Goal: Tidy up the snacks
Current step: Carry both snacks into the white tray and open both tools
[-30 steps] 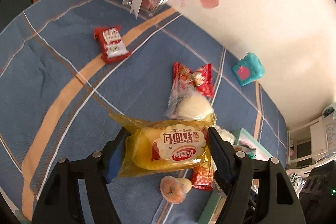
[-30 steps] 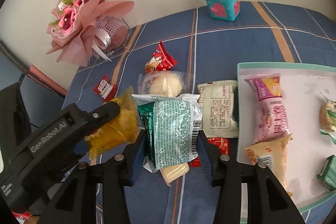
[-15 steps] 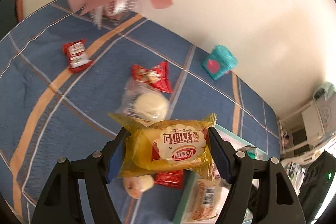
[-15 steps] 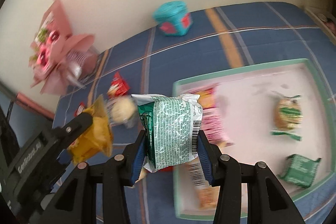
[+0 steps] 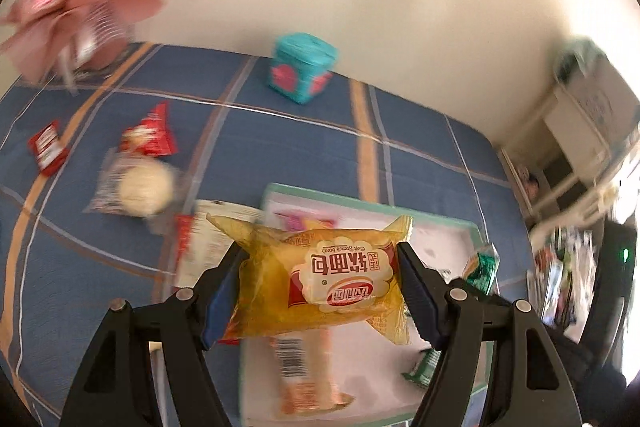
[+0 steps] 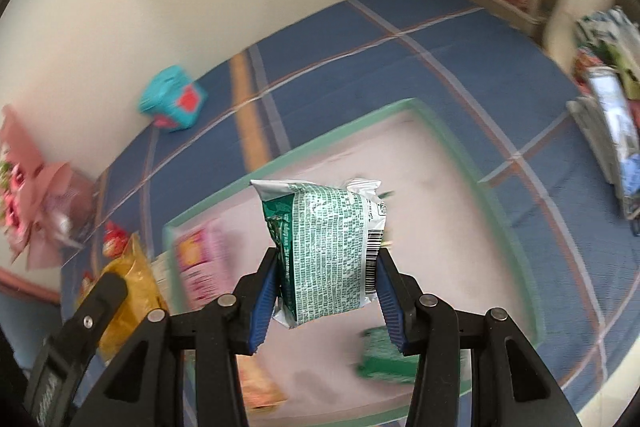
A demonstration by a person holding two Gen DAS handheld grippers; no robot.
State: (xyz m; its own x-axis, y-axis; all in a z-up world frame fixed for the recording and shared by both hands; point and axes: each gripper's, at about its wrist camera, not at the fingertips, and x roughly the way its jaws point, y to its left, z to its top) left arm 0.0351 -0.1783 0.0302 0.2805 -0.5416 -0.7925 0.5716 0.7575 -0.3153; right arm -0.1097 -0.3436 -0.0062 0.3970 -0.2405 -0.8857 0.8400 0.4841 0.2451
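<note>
Gripping a crinkly yellow bread pack (image 5: pixel 320 287), the left gripper (image 5: pixel 320 291); right gripper (image 6: pixel 326 287) clamps a green-printed packet (image 6: pixel 326 247) above the tray (image 6: pixel 280 163).

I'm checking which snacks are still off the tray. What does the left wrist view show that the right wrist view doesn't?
Only the left wrist view shows the round pale bun in clear wrap and a small red packet lying on the blue cloth.

Only the right wrist view shows the right gripper clamped on the green-and-white packet.

Both show the yellow bread packet in the left gripper, the green-rimmed tray and the teal box.
</note>
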